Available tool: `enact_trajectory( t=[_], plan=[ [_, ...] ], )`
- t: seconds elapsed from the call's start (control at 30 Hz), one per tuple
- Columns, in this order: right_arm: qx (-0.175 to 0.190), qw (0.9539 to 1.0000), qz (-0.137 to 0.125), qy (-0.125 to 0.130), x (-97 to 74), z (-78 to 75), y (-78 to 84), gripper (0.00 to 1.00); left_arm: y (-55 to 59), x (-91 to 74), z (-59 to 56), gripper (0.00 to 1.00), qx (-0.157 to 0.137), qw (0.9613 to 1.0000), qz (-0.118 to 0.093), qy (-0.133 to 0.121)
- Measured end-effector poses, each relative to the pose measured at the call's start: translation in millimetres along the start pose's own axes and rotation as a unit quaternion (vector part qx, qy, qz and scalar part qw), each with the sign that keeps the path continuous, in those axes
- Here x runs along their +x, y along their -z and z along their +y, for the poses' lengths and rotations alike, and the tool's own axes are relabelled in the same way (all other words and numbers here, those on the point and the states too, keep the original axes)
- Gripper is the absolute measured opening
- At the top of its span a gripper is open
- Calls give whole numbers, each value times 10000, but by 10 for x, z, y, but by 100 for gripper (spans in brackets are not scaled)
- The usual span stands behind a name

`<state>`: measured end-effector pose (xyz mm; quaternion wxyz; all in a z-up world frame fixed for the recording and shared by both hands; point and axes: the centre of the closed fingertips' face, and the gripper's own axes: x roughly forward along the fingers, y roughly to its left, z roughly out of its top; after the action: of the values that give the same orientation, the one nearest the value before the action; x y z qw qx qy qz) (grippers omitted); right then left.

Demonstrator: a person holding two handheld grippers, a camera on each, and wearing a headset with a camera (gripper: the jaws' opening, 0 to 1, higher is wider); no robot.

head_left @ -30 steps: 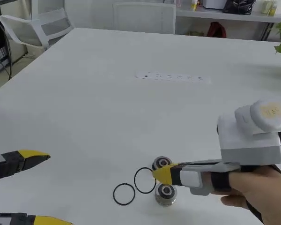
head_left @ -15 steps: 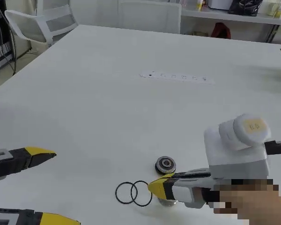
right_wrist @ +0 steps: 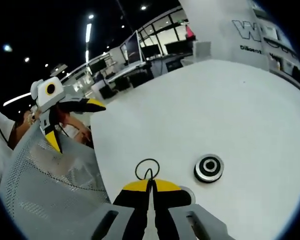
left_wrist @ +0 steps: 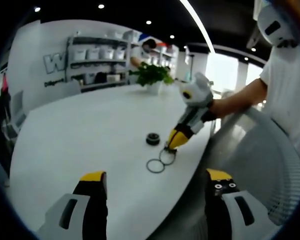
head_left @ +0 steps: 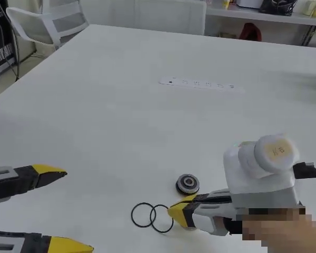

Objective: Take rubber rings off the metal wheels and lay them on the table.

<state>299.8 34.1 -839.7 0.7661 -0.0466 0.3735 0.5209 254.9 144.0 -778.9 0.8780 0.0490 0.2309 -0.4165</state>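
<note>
Placement is judged in hand: rubber ring (right_wrist: 147, 159) is pinched in right gripper's (right_wrist: 150, 181) closed jaws at worktop (head_left: 147, 121); release is called for. Left gripper (head_left: 73, 208) is held wide, empty.

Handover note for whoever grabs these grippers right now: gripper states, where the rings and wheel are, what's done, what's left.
Left gripper: open, holds nothing, off to the left, clear of the work.
Right gripper: shut, tips at the edge of a ring that lies on the table; it seems pinched.
Other ring: flat on the table, overlapping the first on its left.
Wheel: on the table just beyond the right gripper, apart from both rings.
Done: two rings are off and down.
Left: release the ring. I cannot tell if the wheel carries a ring, so check it.
</note>
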Motion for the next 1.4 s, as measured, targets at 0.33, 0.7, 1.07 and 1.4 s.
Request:
enact_trajectory(
  t=[0.33, 0.7, 1.07, 1.4],
  plan=[
    [-60, 10000, 45, 33, 5, -15, 22, 0, 11, 5, -12, 81, -39, 10000, 27, 12],
    [-283, 9995, 93, 103, 30, -20, 42, 4, 24, 12, -25, 77, -114, 9999, 41, 44],
    [-511, 9984, 129, -212, 101, 137, 65, 21, 19, 11, -27, 76, -194, 9998, 12, 30],
    [-564, 9972, 68, -485, 152, 254, 74, 41, 19, 9, -38, 75, -229, 9997, 26, 34]
  ],
)
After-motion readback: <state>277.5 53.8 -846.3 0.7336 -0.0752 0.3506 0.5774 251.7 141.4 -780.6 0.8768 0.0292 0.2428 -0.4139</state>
